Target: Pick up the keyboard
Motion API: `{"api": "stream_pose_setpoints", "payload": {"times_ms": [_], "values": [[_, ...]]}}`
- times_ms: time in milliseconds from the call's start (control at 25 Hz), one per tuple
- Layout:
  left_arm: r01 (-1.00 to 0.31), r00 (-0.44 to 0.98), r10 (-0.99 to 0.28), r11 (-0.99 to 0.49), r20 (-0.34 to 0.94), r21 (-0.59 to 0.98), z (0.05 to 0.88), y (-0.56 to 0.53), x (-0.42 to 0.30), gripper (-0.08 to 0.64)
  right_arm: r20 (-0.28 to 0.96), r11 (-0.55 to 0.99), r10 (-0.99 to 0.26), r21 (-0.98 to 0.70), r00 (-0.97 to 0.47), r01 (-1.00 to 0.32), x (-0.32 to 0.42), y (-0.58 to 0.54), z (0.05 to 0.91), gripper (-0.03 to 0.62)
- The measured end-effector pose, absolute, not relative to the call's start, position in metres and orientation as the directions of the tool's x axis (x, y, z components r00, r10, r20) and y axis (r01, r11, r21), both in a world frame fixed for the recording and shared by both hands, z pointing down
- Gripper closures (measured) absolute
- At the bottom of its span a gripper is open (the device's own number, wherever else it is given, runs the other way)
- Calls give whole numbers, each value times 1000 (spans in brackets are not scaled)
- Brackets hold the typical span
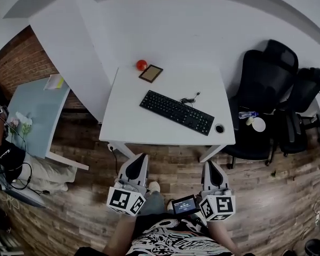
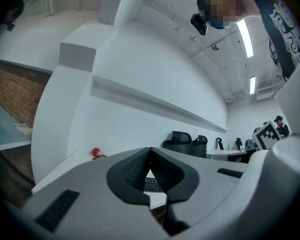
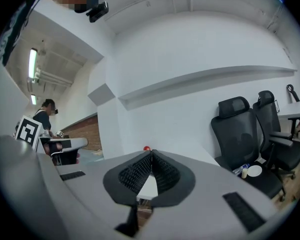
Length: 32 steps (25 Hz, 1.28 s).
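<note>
Two closed, empty: left gripper (image 1: 139, 158), right gripper (image 1: 209, 165) | keyboard (image 1: 176, 112) on table (image 1: 127, 122)

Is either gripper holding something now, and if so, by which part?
Nothing is held. The left gripper and right gripper have empty, closed jaws; the black rectangular keyboard lies untouched on the white table.

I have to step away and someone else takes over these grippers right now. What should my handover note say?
Left gripper: jaws shut, empty, held over the floor short of the table's near edge.
Right gripper: jaws shut, empty, also short of the table.
Keyboard: lies slantwise on the white table, untouched.
Done: nothing gripped or lifted so far.
Left: bring the grippers to the table, open the jaws, grip the keyboard and lift it.
</note>
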<state>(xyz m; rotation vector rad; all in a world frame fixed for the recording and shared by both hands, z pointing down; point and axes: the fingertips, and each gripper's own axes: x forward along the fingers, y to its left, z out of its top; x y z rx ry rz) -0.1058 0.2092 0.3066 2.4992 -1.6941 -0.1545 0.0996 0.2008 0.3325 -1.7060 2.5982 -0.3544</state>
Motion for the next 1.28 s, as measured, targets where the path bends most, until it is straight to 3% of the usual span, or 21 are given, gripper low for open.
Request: {"api": "stream_pose_setpoints", "payload": {"times_ms": [1280], "values": [[-856,498,-866,-486,32,176,352,-113,-179,545,264,245,-918,-207,-295,-947,4,-73,394,563]]}}
